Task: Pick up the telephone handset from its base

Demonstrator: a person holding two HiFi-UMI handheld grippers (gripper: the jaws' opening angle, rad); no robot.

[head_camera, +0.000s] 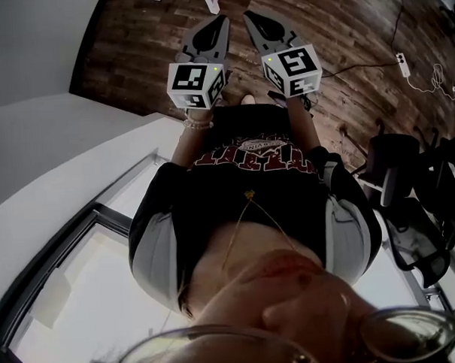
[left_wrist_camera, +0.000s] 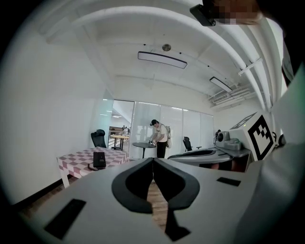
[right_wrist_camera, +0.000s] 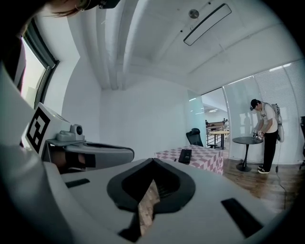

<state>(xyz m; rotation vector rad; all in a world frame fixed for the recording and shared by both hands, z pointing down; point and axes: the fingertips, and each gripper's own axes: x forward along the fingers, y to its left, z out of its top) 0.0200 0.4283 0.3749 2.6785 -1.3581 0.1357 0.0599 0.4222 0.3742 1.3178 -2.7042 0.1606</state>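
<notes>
Both grippers are held out side by side, almost level over the wooden floor (head_camera: 131,46), well short of the task's thing. The left gripper (head_camera: 223,19) has its jaws pressed together at the tips with nothing between them. The right gripper (head_camera: 247,15) is the same, jaws closed and holding nothing. Each carries one marker cube (head_camera: 195,84), two in all.

There is one telephone (left_wrist_camera: 99,159), a small dark block with a loop of cord. It lies on the single checked-cloth worktop (left_wrist_camera: 76,159) far across the room, near the edge that faces the grippers. It is too small here to tell the handset from its base. From the right gripper's side the same telephone sits on the near corner of that worktop.

Beyond it a second person (left_wrist_camera: 159,138) stands bent over one round table (left_wrist_camera: 144,145). I count two dark office chairs at the back, one (left_wrist_camera: 98,138) behind the worktop and another (left_wrist_camera: 187,143) past the round table.
</notes>
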